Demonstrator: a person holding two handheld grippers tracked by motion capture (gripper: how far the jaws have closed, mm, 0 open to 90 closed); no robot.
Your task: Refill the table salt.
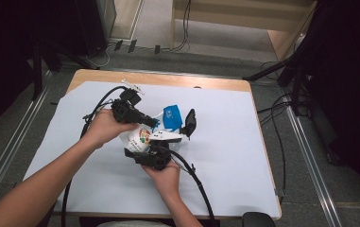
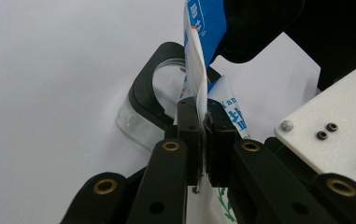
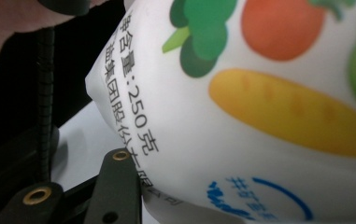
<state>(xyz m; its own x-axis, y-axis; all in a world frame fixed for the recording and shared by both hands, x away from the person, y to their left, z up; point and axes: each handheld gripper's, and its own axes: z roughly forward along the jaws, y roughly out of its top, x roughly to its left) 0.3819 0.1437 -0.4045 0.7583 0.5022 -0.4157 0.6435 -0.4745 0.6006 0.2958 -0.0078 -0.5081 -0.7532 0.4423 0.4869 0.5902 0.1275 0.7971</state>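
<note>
A: Left tongs (image 2: 202, 122) clenched on the thin top edge of the white-and-blue pouch (image 2: 202, 42); right tongs (image 3: 133, 186) gripping the pouch's printed belly from below, above the middle of the worktop (image 1: 225, 156).

B: Looks like a tear or pull-open at the seal. Best to keep the left pinch right at the seam, hold the belly steady, pull apart gently, no twisting.

A: Clear dish with the black rim (image 2: 143, 102) just behind the pouch. Worth minding.

B: Also a small black object (image 1: 189, 123) close on the right. Plenty of bare worktop toward the near and right edges; better to move that way.
</note>
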